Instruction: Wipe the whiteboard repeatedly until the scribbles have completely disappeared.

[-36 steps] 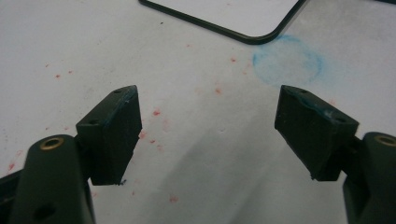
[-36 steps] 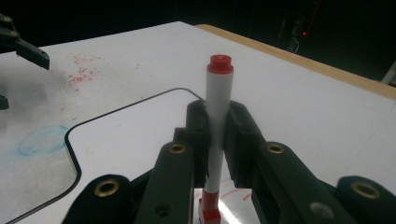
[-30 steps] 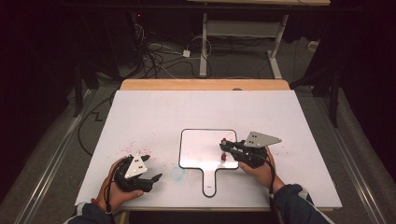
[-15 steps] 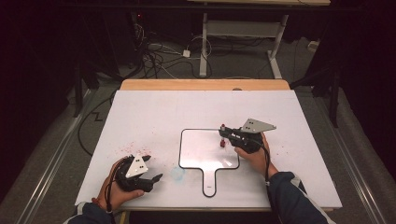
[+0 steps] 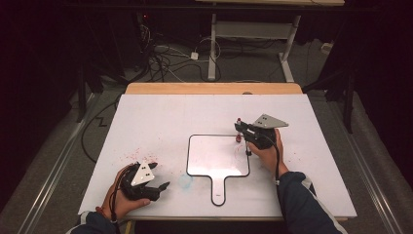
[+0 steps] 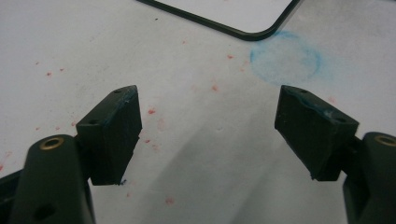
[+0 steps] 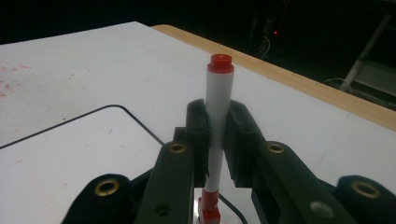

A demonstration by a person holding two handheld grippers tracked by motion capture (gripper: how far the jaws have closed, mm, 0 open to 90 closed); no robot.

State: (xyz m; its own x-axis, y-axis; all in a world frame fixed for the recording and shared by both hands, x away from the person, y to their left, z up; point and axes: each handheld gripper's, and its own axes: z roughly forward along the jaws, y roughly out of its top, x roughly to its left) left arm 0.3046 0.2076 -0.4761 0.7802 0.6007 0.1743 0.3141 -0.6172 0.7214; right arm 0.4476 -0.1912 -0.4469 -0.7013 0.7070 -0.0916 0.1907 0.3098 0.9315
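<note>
The left gripper [image 6: 208, 135] held its two black jaws wide apart with nothing between them over the white table [image 6: 84, 42], speckled red, near a blue smudged ring [image 6: 286, 58] and the whiteboard's dark-edged corner [image 6: 252, 33].

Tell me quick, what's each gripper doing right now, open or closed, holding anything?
Left gripper: open, holding nothing, over the table.
Right gripper: closed on an upright red marker at the small whiteboard.

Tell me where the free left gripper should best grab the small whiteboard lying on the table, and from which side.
Probably the handle tab of the whiteboard: narrow enough for the open left gripper, sticking out toward the person. Come in low from that near edge, jaws straddling its width.
</note>
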